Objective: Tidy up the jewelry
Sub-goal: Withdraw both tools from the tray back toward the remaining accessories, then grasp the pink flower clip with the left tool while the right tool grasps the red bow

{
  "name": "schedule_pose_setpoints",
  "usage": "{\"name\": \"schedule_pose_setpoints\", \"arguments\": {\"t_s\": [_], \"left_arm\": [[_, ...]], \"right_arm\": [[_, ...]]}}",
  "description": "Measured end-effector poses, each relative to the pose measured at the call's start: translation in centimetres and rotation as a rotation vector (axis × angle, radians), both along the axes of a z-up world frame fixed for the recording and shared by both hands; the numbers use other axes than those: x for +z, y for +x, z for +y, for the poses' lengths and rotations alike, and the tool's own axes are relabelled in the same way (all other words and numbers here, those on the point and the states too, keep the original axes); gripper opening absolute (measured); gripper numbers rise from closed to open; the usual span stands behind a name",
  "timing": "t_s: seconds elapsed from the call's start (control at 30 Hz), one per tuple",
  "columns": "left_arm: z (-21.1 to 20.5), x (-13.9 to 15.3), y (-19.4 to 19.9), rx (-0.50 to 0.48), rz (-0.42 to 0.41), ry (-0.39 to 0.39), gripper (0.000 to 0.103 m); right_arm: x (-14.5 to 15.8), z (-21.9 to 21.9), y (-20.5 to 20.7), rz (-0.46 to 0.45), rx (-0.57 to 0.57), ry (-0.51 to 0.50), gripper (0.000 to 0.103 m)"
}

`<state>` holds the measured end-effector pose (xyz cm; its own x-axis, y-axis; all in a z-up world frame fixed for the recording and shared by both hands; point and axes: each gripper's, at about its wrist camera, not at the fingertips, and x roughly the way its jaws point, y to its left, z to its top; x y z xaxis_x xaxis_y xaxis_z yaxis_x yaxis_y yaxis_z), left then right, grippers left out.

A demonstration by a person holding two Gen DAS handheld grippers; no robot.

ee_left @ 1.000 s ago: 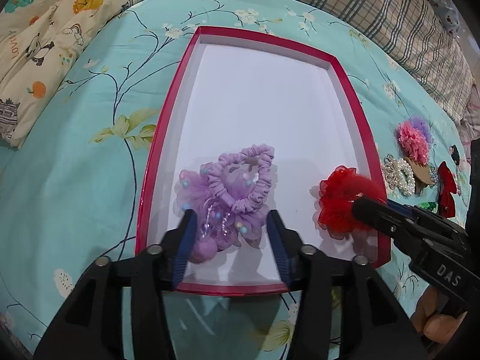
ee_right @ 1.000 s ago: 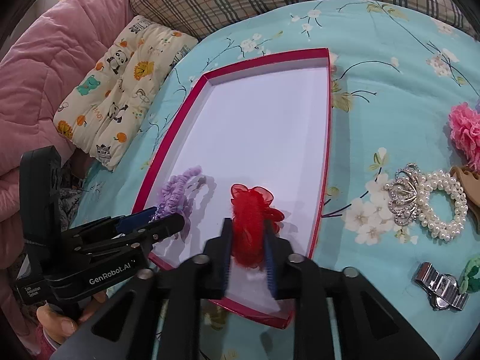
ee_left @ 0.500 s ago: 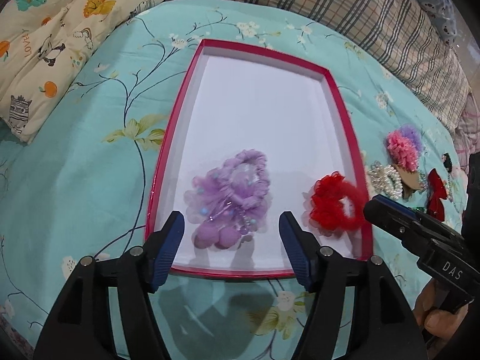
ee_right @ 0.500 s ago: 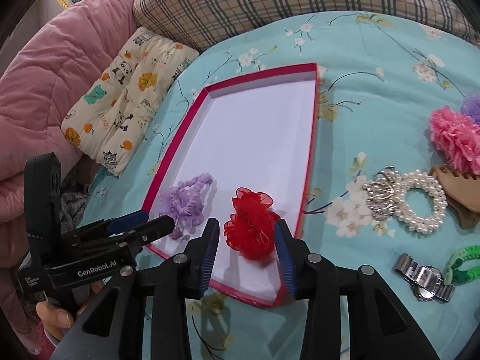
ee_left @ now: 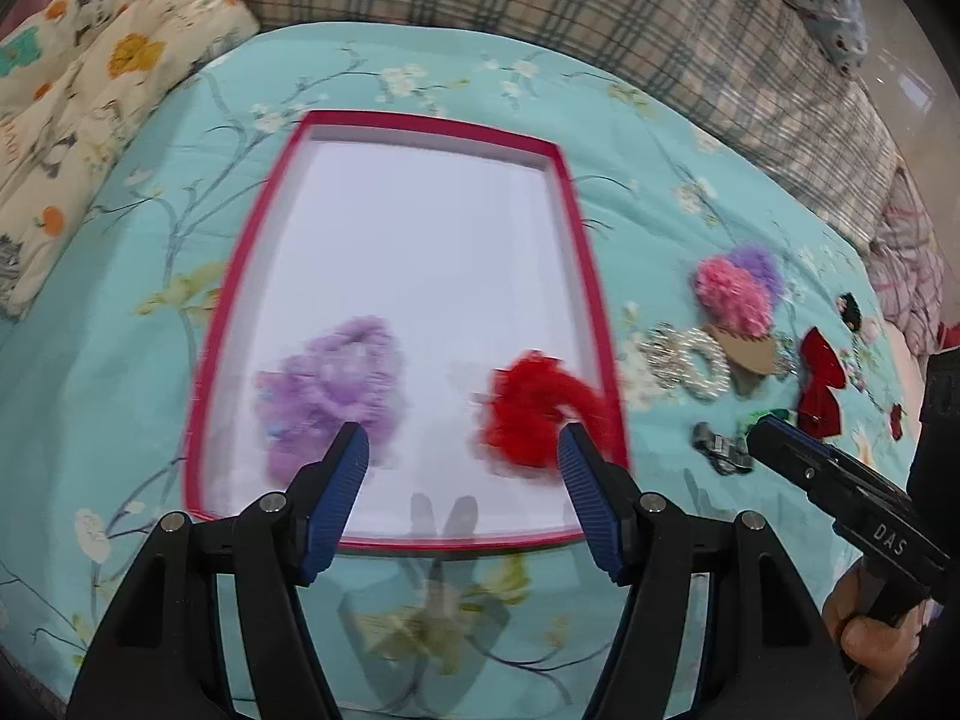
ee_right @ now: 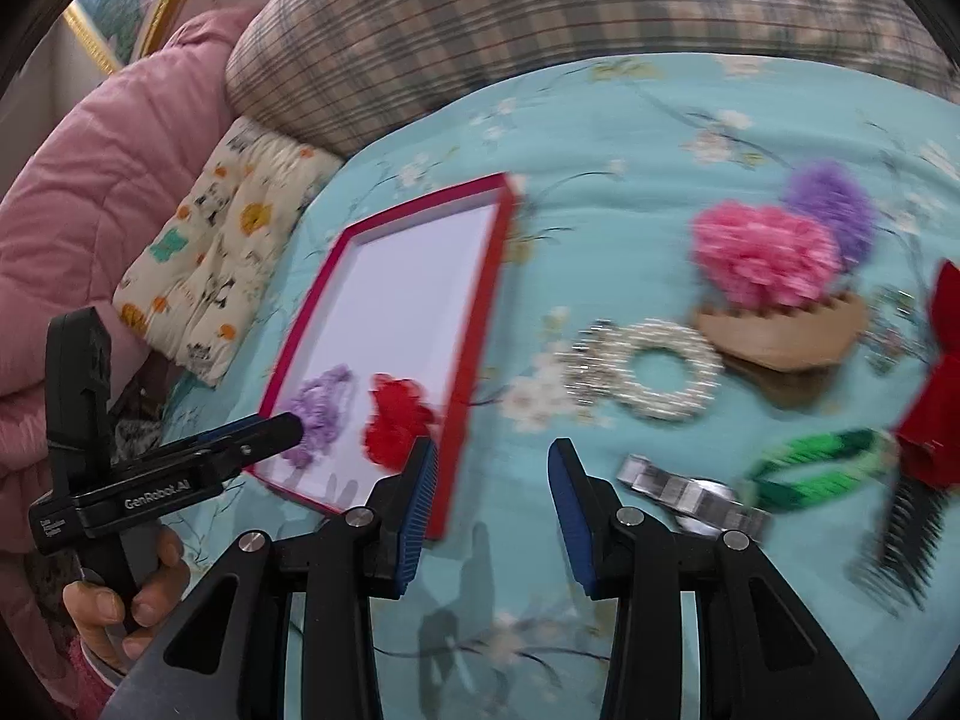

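A red-rimmed tray with a white floor lies on the teal bedspread. A purple scrunchie and a red scrunchie lie in its near end; both also show in the right wrist view. My left gripper is open and empty, above the tray's near edge. My right gripper is open and empty, over the bedspread right of the tray. Loose pieces lie right of the tray: a pearl bracelet, a metal watch, a green band, a pink and purple flower clip, a red bow.
A plaid pillow runs along the back. A cartoon-print cushion and a pink quilt lie left of the tray. A black comb lies under the red bow.
Both grippers have opened and let go of their scrunchies, which now lie in the tray. Both pulled back; the right one swung right toward the loose pieces.
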<state>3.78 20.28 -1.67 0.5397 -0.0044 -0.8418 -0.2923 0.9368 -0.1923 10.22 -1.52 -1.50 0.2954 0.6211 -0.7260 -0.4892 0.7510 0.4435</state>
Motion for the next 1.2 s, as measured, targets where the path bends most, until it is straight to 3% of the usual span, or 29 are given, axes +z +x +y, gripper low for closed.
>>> {"name": "schedule_pose_setpoints", "arguments": {"t_s": [0.47, 0.63, 0.83, 0.9, 1.03, 1.2], "left_arm": [[-7.4, 0.1, 3.4, -0.13, 0.001, -0.039, 0.065], [-9.3, -0.1, 5.2, -0.159, 0.005, -0.068, 0.065], [-11.0, 0.3, 7.7, -0.196, -0.004, -0.09, 0.065], [-11.5, 0.4, 9.2, -0.206, -0.004, -0.092, 0.069], [-12.2, 0.2, 12.0, -0.214, -0.002, -0.103, 0.074], [-12.6, -1.1, 16.2, -0.23, 0.015, -0.187, 0.074]], "right_arm": [[0.7, -11.3, 1.8, -0.046, -0.215, -0.036, 0.041], [0.4, -14.5, 2.6, -0.05, -0.291, -0.045, 0.045], [-0.3, -16.8, 4.3, -0.043, -0.37, -0.057, 0.046], [-0.5, -16.8, 5.0, -0.049, -0.386, -0.075, 0.055], [-1.1, -16.7, 6.5, -0.067, -0.424, -0.144, 0.057], [-2.7, -16.4, 8.2, -0.037, -0.423, -0.183, 0.057]]}}
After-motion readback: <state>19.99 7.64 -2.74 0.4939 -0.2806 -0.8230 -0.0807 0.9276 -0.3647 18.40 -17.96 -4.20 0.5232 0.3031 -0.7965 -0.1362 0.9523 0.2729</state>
